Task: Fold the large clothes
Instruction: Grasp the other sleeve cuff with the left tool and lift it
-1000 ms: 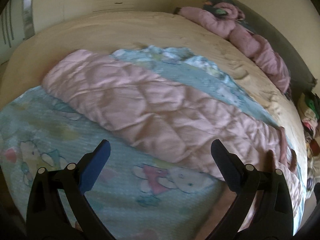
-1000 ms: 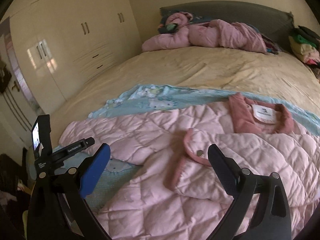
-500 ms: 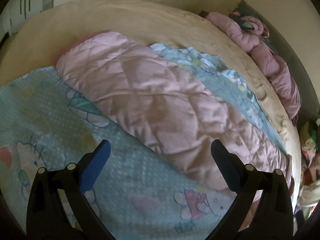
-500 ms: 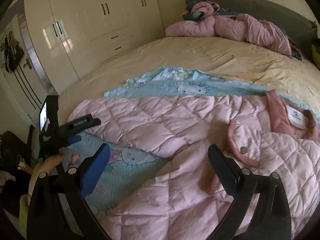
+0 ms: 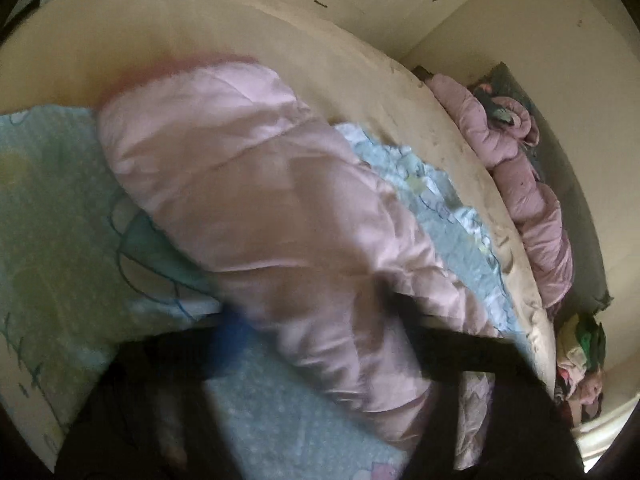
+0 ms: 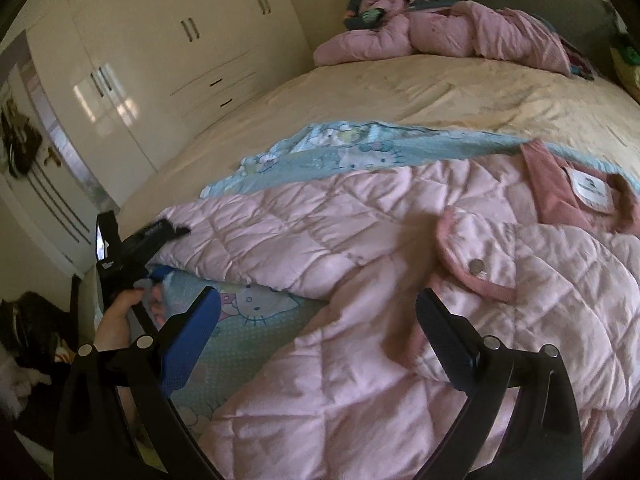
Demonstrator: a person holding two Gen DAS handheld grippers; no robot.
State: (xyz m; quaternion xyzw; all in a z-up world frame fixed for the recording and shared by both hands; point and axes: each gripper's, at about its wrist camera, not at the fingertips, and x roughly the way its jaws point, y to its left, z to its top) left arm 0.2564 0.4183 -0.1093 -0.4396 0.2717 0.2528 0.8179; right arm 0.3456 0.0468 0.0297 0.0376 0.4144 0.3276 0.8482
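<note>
the pink quilted coat (image 6: 360,264) lies spread on the bed (image 6: 400,92), on top of a blue cartoon blanket (image 6: 344,152), its collar and label toward the headboard end of the bed and one sleeve (image 5: 248,184) stretched out toward the wardrobe side.

the left gripper (image 5: 316,344) is at that sleeve. its jaws are closing, and the blurred left wrist view shows the sleeve fabric lying between them; whether the pads already press on it i cannot tell. from the right wrist view the same gripper (image 6: 156,256) sits at the sleeve's end, held by a hand (image 6: 120,316).

the right gripper (image 6: 316,340) hovers over the coat's front, near the snap flap (image 6: 476,268), jaws spread wide with nothing between them.

the step in hand looks like taking the sleeve to fold it in over the coat's body. to do it well, i would pinch through both layers near the cuff, lift just enough to clear the blanket so it is not dragged along, and lay the sleeve flat across the coat. the right gripper could pin the shoulder so the body does not slide.

no containers show; a second pink garment (image 6: 448,36) is heaped by the headboard.
</note>
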